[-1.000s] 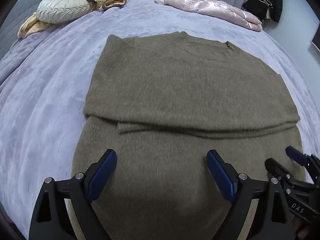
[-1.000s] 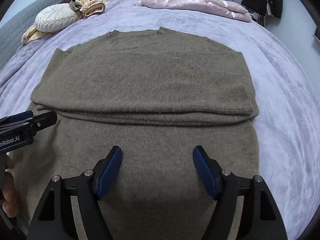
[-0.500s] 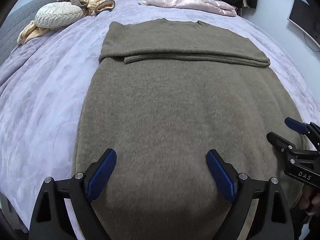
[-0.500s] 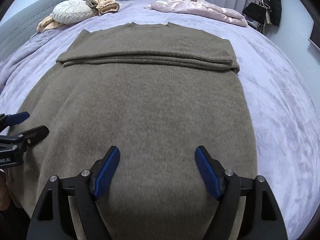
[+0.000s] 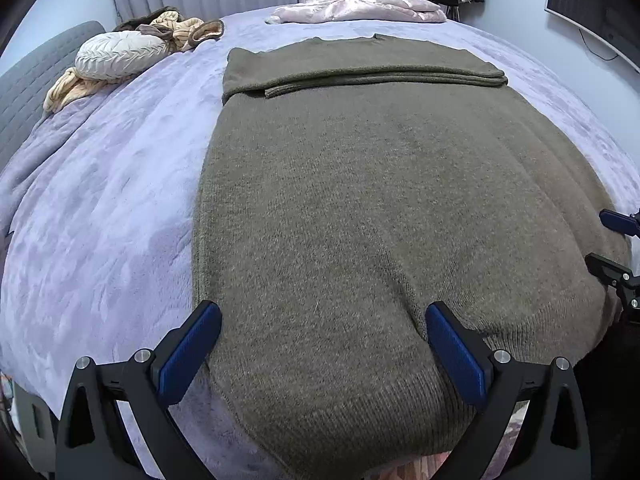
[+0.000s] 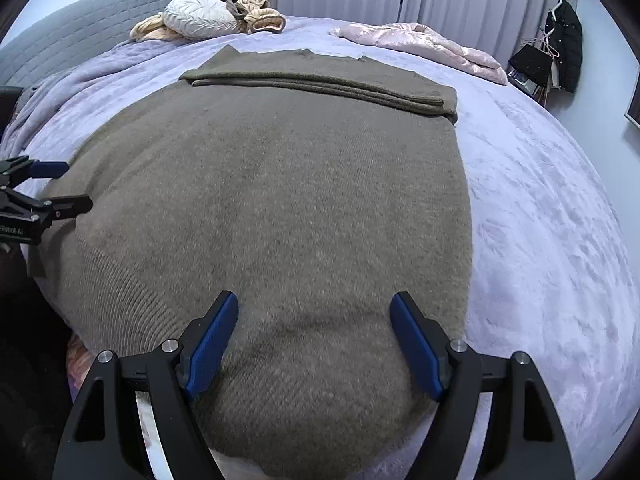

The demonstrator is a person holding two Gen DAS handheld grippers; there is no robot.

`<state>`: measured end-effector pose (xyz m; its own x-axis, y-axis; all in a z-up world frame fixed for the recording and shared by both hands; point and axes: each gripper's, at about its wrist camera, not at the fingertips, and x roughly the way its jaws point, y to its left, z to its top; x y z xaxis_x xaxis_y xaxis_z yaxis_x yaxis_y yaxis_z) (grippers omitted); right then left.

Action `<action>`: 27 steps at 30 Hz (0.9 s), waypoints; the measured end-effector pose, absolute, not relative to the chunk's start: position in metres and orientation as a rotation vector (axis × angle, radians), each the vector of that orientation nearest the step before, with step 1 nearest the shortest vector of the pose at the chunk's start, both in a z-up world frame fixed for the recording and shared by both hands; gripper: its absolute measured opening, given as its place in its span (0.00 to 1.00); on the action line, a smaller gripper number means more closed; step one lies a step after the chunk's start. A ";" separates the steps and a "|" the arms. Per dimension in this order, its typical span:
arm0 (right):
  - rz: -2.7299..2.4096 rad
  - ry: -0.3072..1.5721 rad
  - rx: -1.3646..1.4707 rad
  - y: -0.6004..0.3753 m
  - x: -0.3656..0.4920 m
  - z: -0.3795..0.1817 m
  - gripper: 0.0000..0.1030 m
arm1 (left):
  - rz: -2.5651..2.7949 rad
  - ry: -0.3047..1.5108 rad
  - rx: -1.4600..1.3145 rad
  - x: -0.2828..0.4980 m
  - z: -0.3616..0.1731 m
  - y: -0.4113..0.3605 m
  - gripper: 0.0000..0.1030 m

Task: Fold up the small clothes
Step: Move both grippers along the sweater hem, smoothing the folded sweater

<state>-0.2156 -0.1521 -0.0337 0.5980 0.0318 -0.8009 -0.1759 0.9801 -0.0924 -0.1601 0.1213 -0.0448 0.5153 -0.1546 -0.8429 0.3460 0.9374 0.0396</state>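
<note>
An olive knit sweater (image 5: 360,200) lies flat on the lavender bed cover (image 5: 100,200), with its sleeves folded across the chest in a band (image 5: 380,78) at the far end. My left gripper (image 5: 322,316) hovers over the near hem at its left corner. Its jaws are opening, and the fabric lies under them, not pinched. My right gripper (image 6: 315,300) stands open over the hem's right part, above the sweater (image 6: 280,200). Each gripper shows at the edge of the other's view: the right gripper (image 5: 600,238) and the left gripper (image 6: 78,185).
A round cream pillow (image 5: 120,54) and beige clothes (image 5: 188,30) lie at the far left by the grey headboard (image 6: 100,12). A pink jacket (image 5: 360,8) lies at the far edge. Dark bags and a coat (image 6: 560,52) hang at the right; the near bed edge is just below the hem.
Both grippers have drawn back from the folded sleeve band to the sweater's near hem. The left jaws stand slightly wider. The sweater has not moved.
</note>
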 end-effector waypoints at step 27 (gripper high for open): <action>0.183 0.943 -0.200 -0.114 -0.198 -0.027 0.79 | -0.307 0.985 0.247 -0.153 -0.042 0.067 0.99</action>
<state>-0.1979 -0.1137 -0.0267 0.5746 0.0676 -0.8156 -0.2419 0.9661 -0.0903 -0.1531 0.0668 -0.0422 0.5155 -0.1419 -0.8451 0.3637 0.9292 0.0658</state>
